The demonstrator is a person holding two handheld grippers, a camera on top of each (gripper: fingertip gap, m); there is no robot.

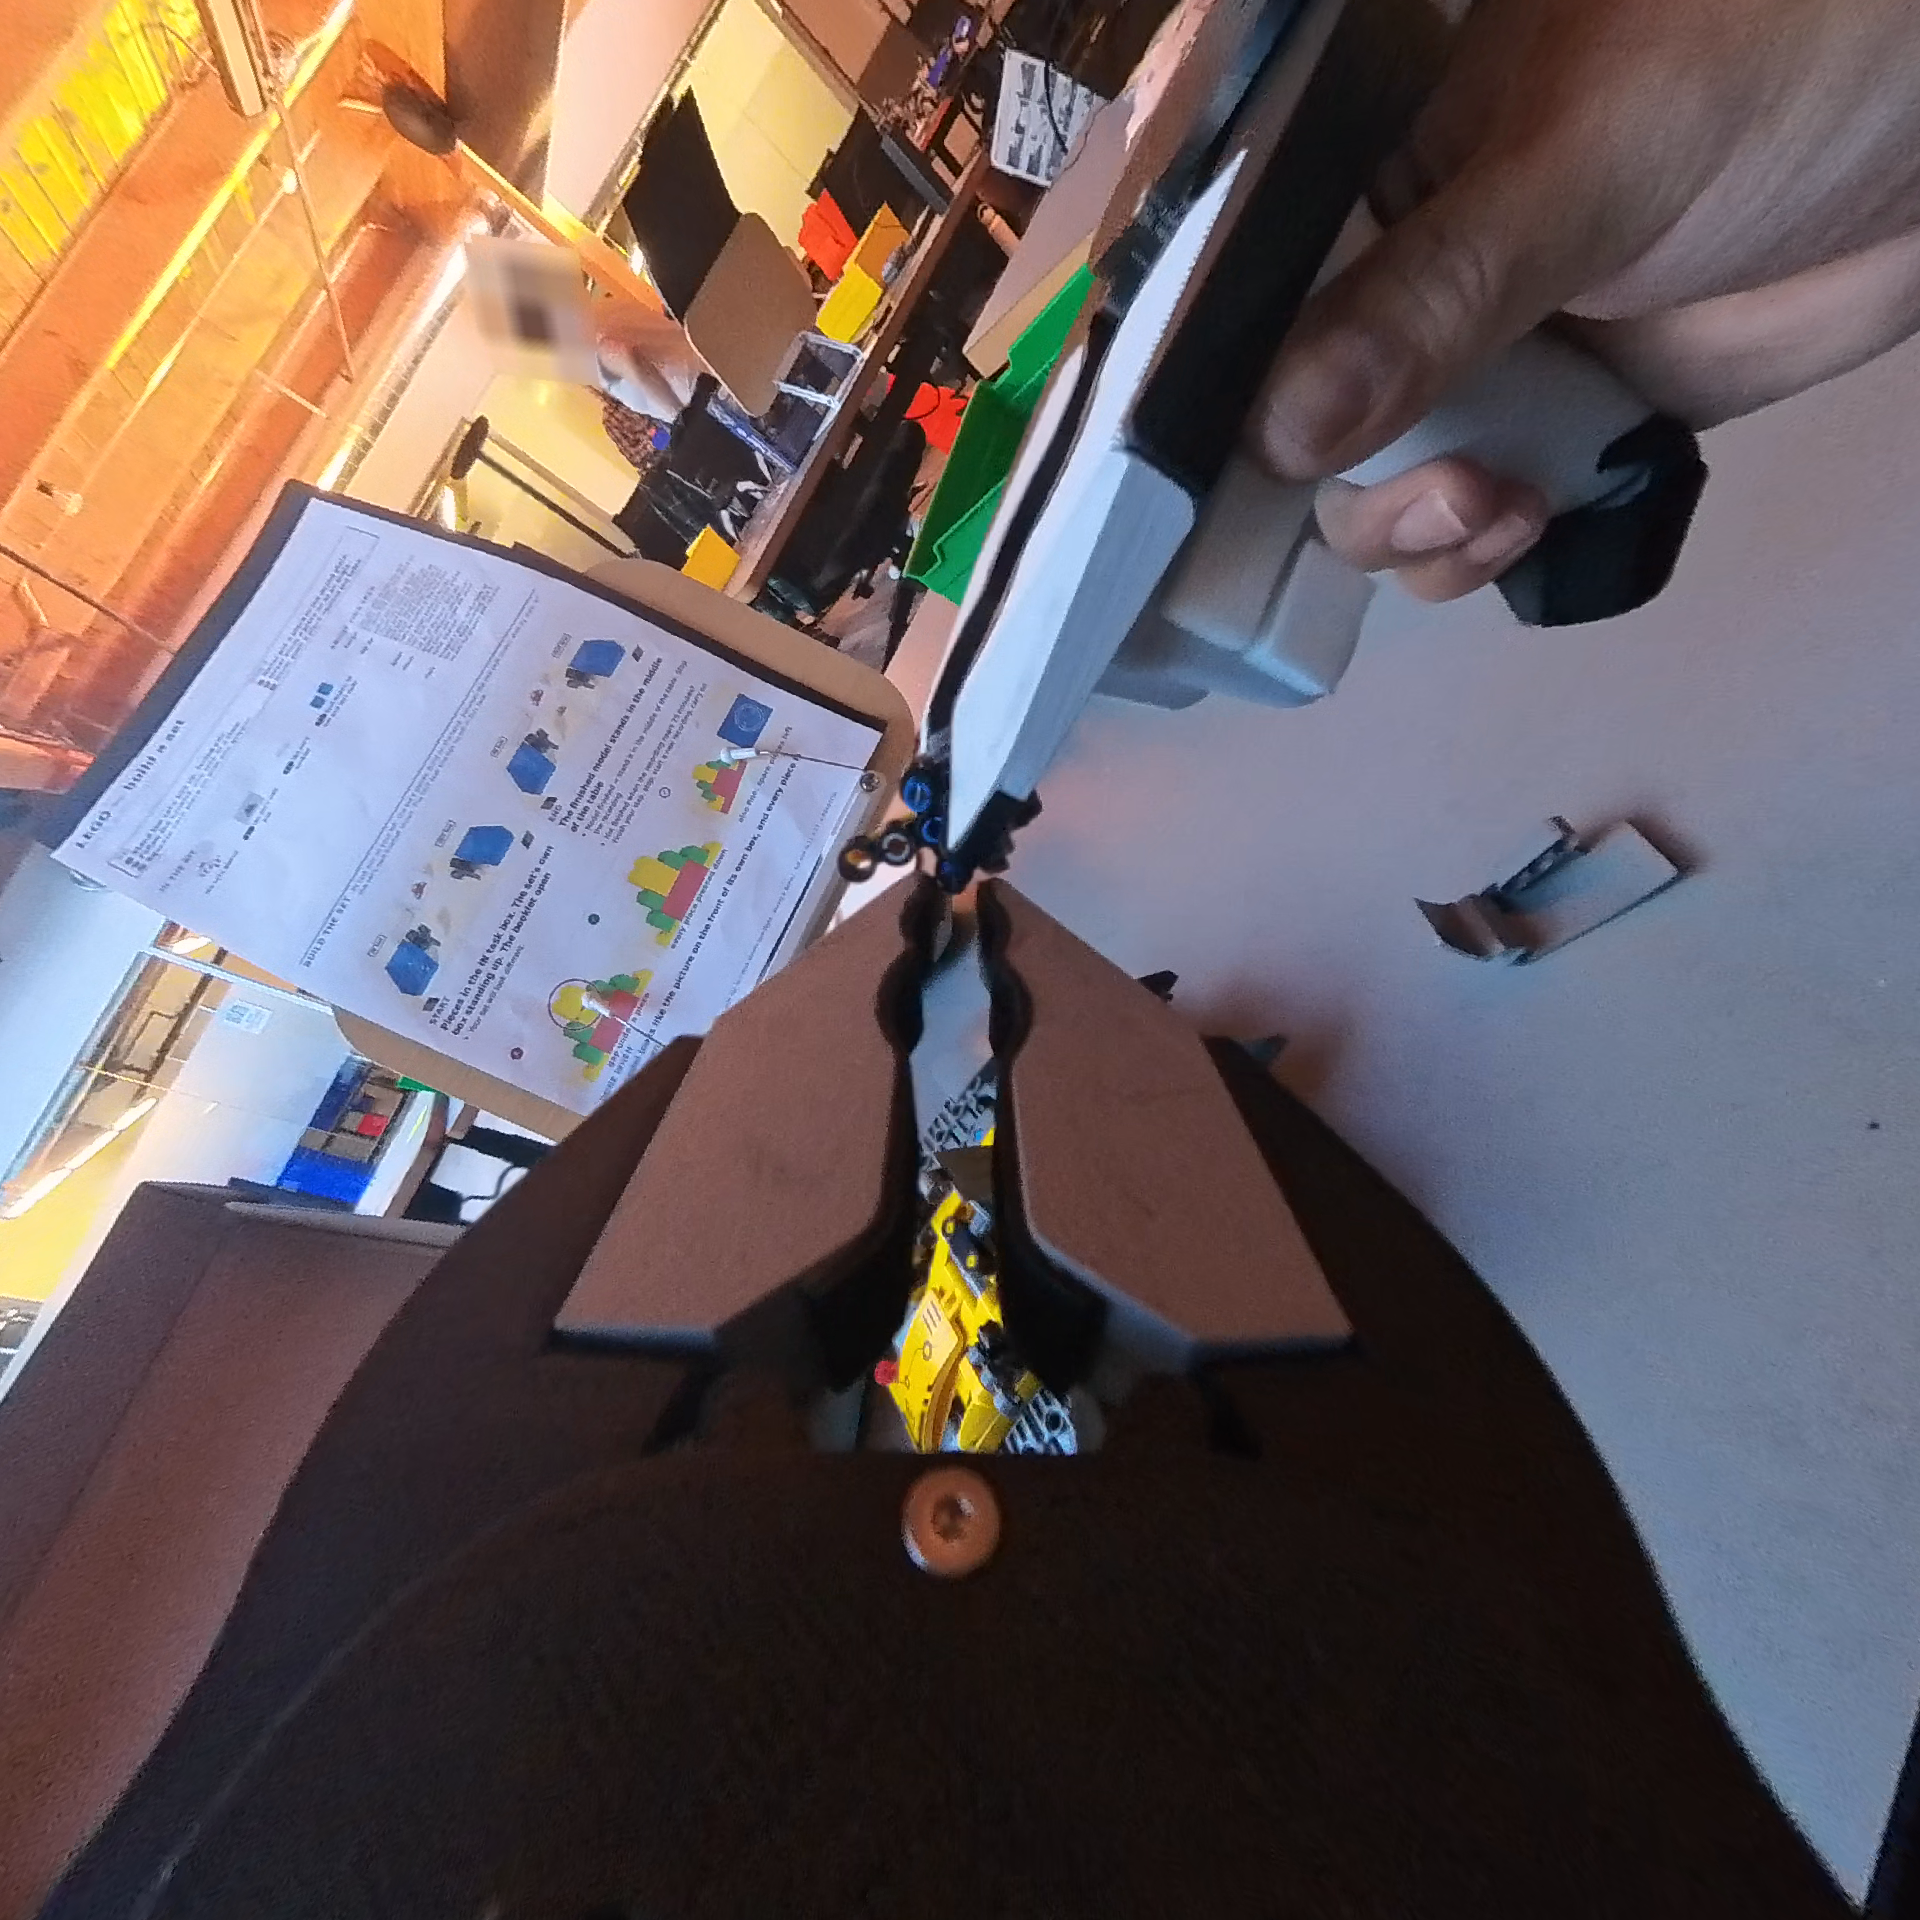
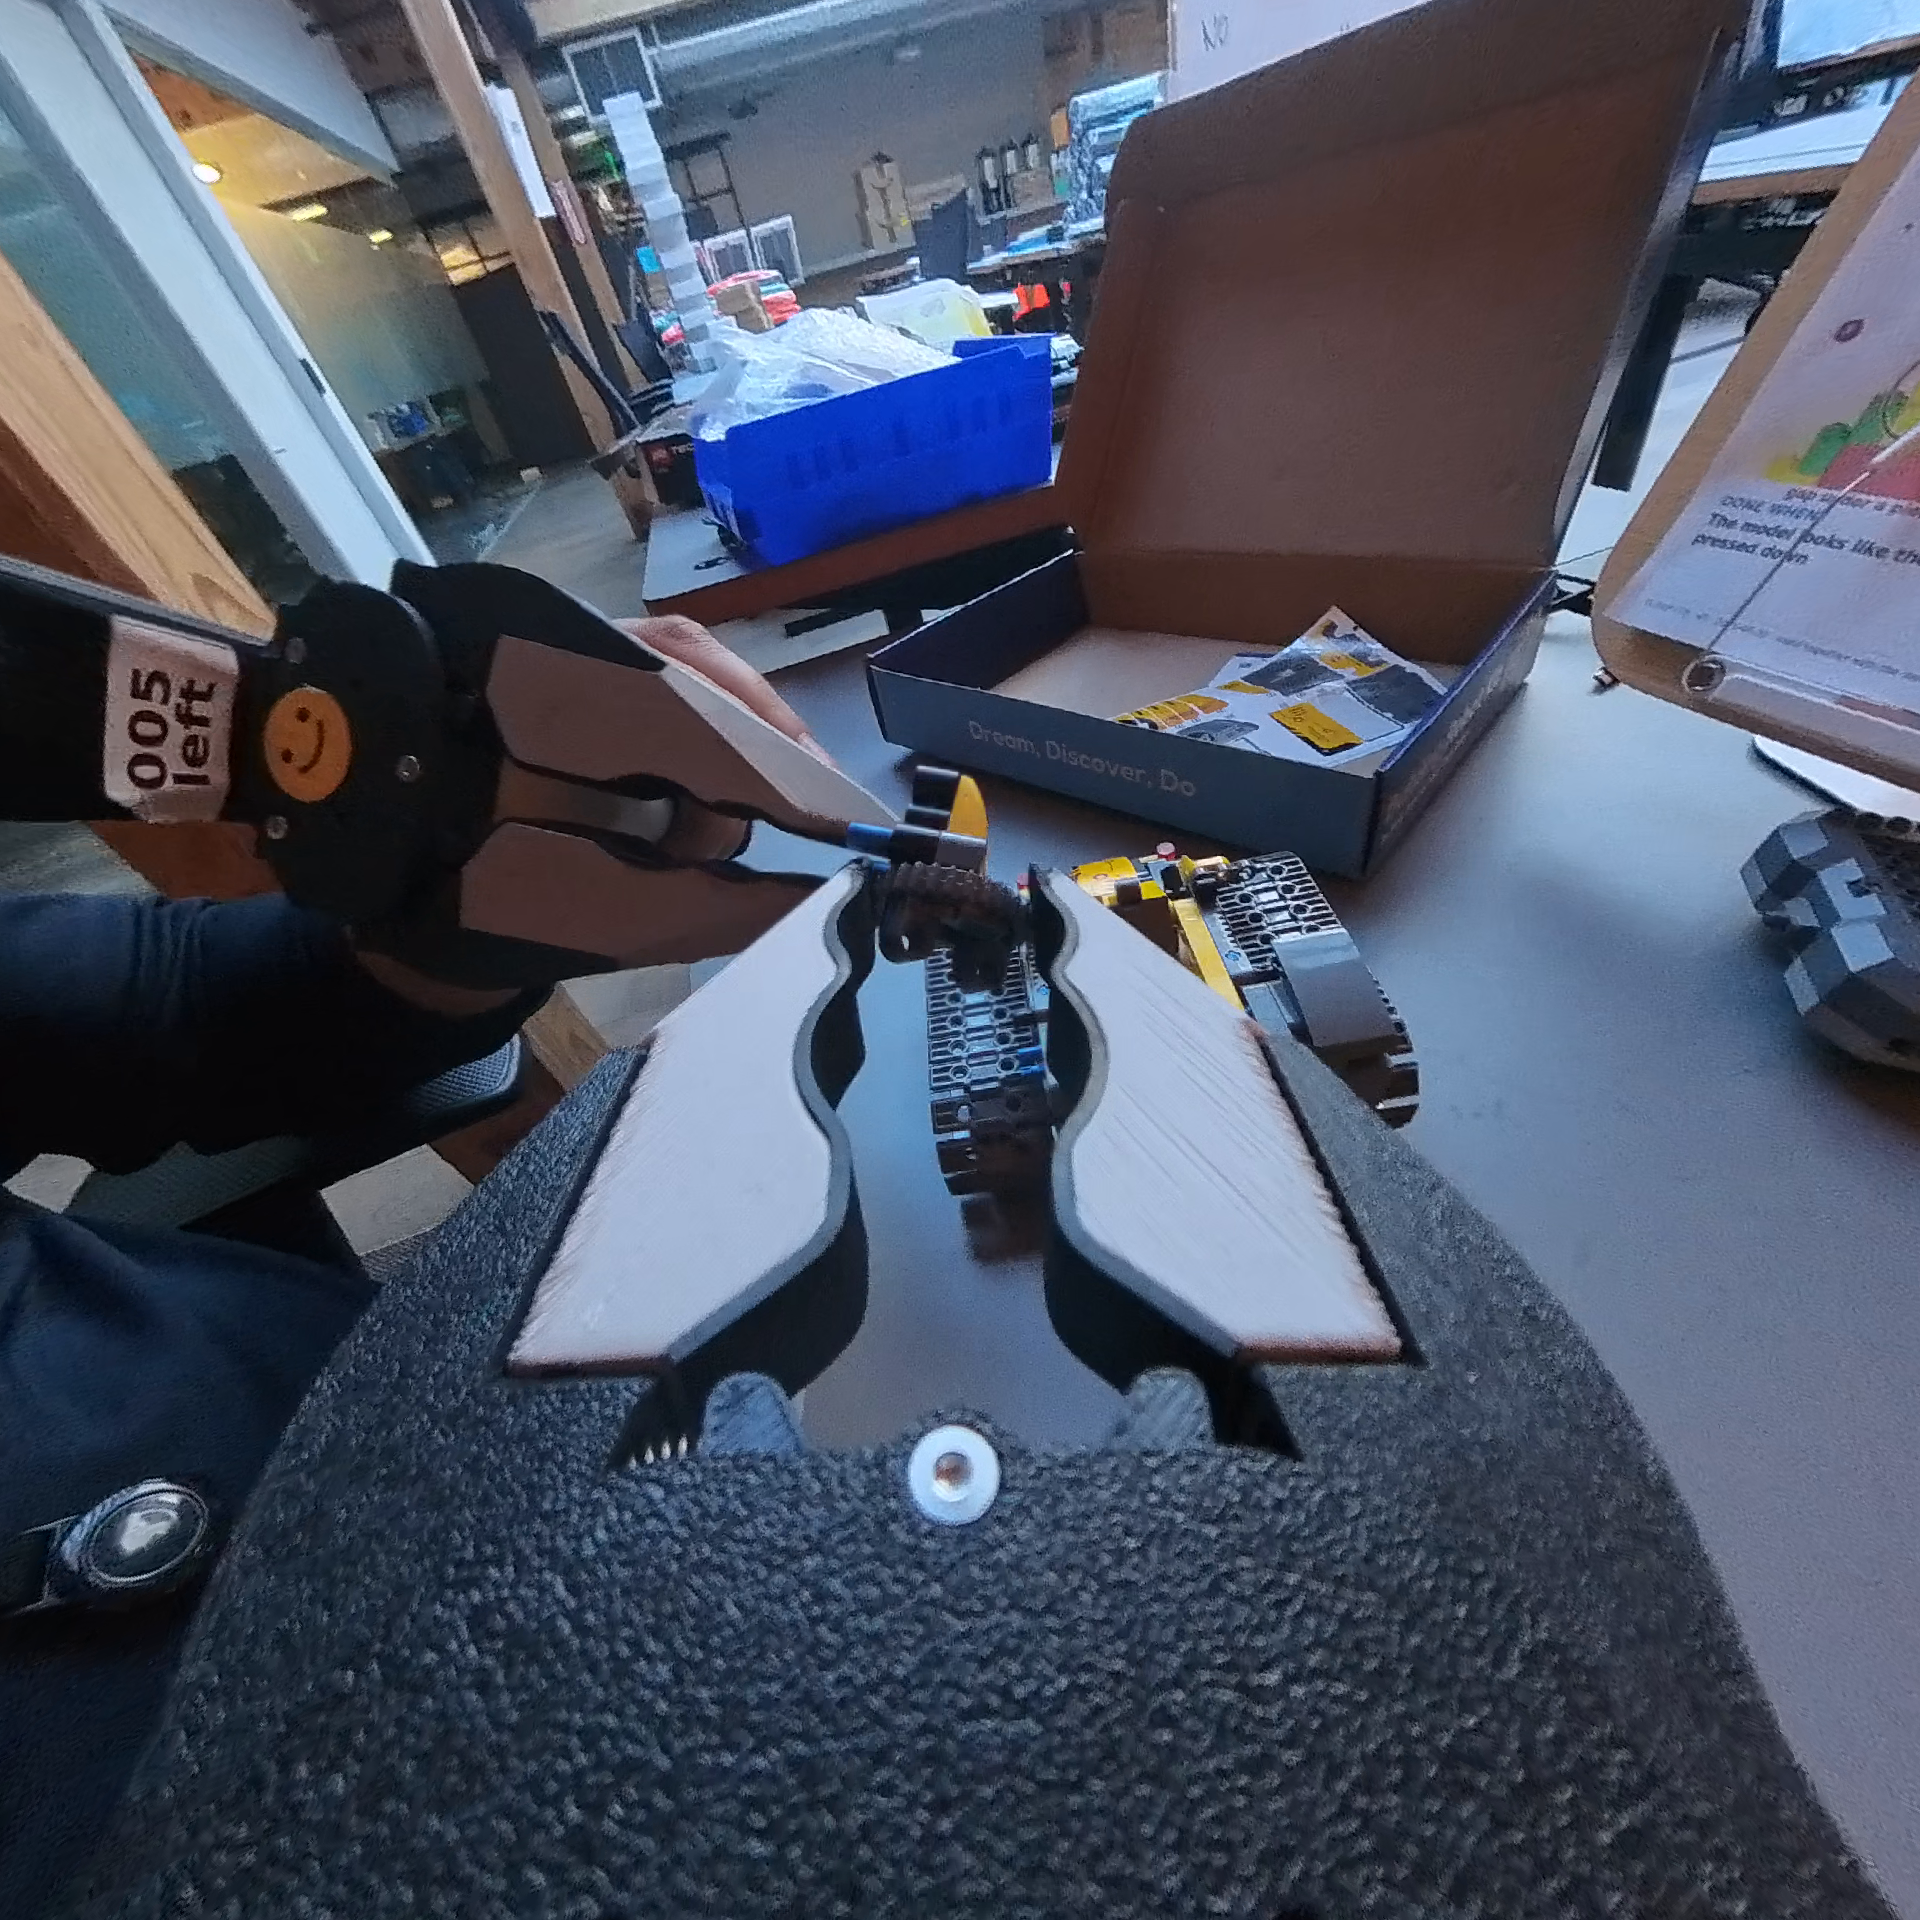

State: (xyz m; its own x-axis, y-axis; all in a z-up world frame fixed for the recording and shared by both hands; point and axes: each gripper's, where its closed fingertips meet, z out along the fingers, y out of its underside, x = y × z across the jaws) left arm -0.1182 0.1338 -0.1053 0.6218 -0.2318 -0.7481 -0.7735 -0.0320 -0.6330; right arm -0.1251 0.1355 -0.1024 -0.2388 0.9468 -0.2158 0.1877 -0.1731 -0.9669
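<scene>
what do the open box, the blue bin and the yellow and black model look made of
Open box: cardboard by the look, raw brown inside, dark blue printed outside, folded flaps. Blue bin: likely moulded plastic, even glossy colour, ribbed wall. Yellow and black model: plastic building pieces, hard and shiny, with rows of pin holes.

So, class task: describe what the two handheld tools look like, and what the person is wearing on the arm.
Each tool has a black textured body, two pale wedge-shaped fingers with wavy black inner pads, and a round screw at the centre. The left tool carries a white label and an orange smiley sticker. The right tool shows neither. The arm wears a dark navy sleeve.
</scene>
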